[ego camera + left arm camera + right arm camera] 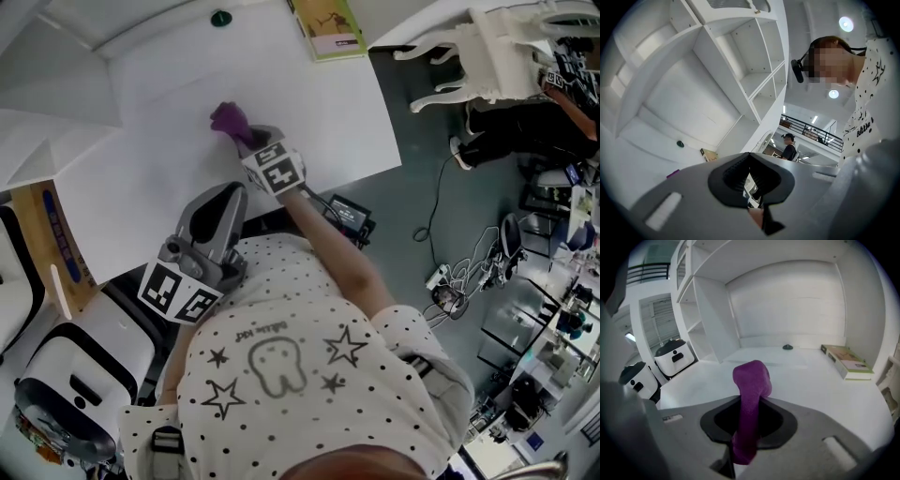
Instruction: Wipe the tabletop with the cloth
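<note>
A purple cloth [228, 117] [751, 380] sits bunched up on the white tabletop [309, 112] [825, 390]. My right gripper [246, 139] [749, 420] is shut on the cloth; its top pokes up past the jaws and its tail hangs down between them. My left gripper [225, 192] [750, 180] hovers at the table's near edge, close to the person's body. It points up and away, its jaws together with nothing in them. In the left gripper view only a sliver of the cloth [672, 173] shows past the gripper body.
A book [328, 26] [847, 361] lies at the far right of the table, a small dark knob [220, 17] [787, 347] at the back. White shelving [701, 310] rises on the left. White machines [75, 375], a chair [487, 52] and floor cables [450, 272] surround the table.
</note>
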Motion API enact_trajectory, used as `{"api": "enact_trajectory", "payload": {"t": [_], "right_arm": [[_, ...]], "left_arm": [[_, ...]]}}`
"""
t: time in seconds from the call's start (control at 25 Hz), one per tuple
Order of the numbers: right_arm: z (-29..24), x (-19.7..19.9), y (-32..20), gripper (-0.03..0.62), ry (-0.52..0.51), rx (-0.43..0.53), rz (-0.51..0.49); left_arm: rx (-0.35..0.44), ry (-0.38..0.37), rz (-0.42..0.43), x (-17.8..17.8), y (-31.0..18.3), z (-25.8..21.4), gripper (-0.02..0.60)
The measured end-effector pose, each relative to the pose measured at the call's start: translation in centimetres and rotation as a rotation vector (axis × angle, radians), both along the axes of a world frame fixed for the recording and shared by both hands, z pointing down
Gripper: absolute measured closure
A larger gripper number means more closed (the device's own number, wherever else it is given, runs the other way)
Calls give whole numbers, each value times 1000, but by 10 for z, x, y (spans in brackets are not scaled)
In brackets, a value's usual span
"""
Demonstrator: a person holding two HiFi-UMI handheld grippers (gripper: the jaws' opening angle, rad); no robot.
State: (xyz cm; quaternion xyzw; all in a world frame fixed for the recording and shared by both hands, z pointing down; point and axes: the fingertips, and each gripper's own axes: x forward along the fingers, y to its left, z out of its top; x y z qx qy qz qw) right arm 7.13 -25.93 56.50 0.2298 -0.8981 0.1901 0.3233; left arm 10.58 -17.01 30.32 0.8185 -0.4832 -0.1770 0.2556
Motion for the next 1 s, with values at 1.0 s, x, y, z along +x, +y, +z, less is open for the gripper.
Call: {"api": "enact_trajectory", "payload": {"t": [1.0], "right_arm": [[39,-1,5,520,115,103,-59]], "left_arm": [[19,4,25,-17,0,-1,586]]}}
